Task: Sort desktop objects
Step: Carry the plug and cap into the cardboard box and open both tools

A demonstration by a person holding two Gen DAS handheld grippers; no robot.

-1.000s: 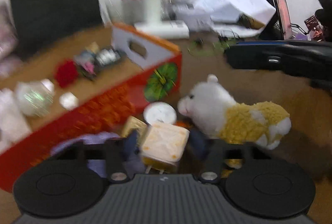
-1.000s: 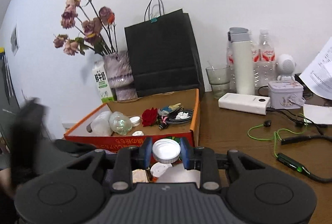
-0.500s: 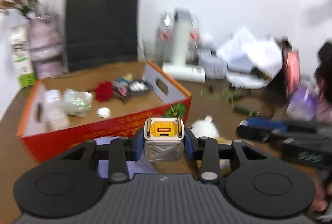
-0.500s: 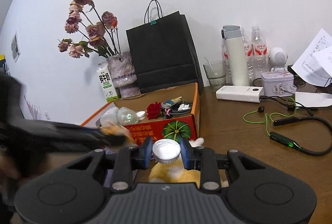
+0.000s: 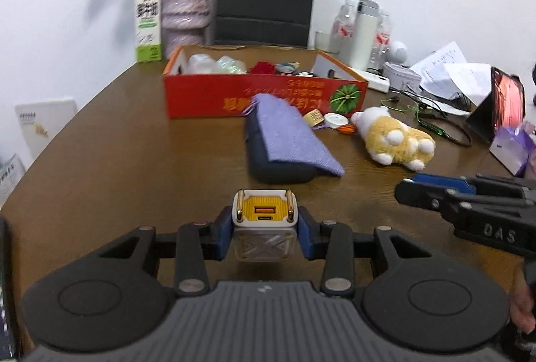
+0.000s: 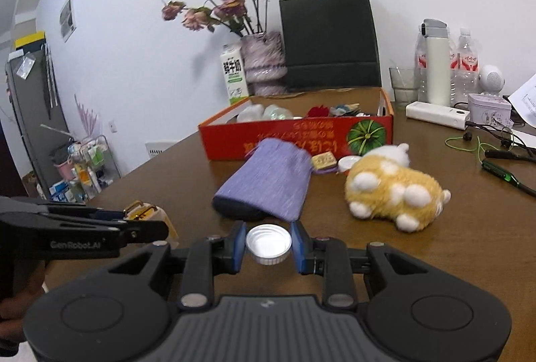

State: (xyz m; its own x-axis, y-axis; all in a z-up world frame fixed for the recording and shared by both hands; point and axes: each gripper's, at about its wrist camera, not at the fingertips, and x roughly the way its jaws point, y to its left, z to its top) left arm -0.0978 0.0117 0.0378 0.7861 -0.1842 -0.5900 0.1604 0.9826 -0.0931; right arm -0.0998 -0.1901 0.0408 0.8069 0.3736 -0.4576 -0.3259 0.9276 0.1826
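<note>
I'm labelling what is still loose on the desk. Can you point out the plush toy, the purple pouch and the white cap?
plush toy [image 6: 395,191], right wrist view, on its yellow back.
purple pouch [image 5: 288,135], left wrist view, on the middle of the fabric.
white cap [image 6: 268,243], right wrist view, on its hollow inside.

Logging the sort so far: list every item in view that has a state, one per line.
Left gripper: shut on the charger.
Right gripper: shut on the white cap.
Red box: open-topped, holding small items.
Plush toy: lying on its side on the table.
Purple pouch: lying over a dark case.
</note>
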